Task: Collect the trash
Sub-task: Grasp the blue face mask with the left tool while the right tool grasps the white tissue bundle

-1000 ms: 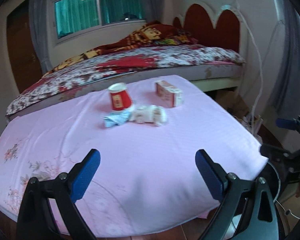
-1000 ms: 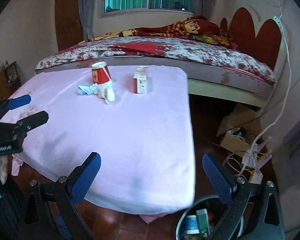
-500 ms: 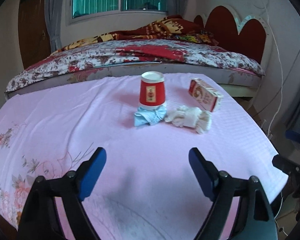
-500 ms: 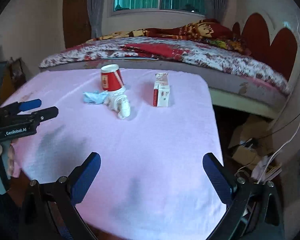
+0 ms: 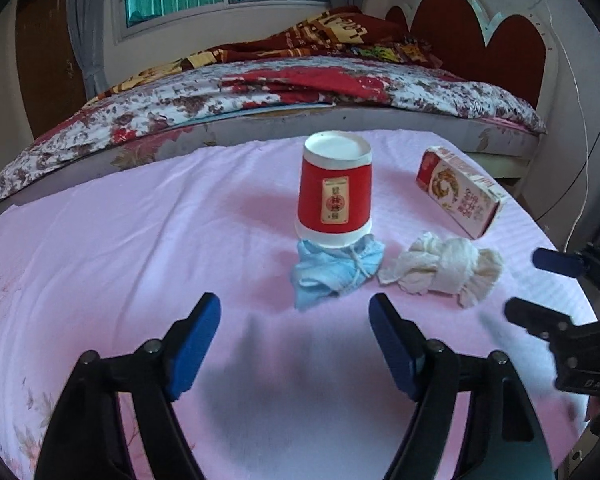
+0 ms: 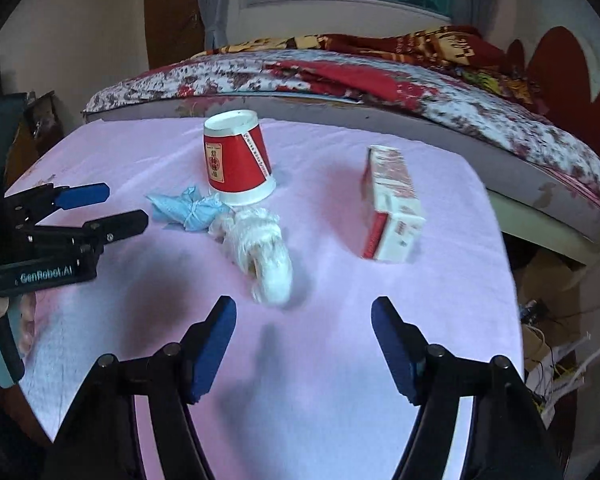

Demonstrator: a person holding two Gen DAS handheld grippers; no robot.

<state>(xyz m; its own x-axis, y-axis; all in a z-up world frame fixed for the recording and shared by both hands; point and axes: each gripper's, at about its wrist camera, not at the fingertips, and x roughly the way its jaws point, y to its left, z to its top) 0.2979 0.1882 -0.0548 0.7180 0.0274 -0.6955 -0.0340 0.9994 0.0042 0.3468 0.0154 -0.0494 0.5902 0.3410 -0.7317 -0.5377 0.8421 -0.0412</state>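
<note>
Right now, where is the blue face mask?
The blue face mask lies on the pink sheet, against the upturned red paper cup, left of the white tissue wad.

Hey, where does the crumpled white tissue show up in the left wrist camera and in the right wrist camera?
Left wrist view: the white tissue lies right of centre, beside the blue face mask.
Right wrist view: the white tissue lies near centre, just ahead of the open right gripper.
Shared landmark: the upside-down red paper cup, just behind it in both.

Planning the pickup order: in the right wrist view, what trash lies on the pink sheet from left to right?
Blue face mask → red paper cup → white crumpled wad → red-and-white carton.
</note>
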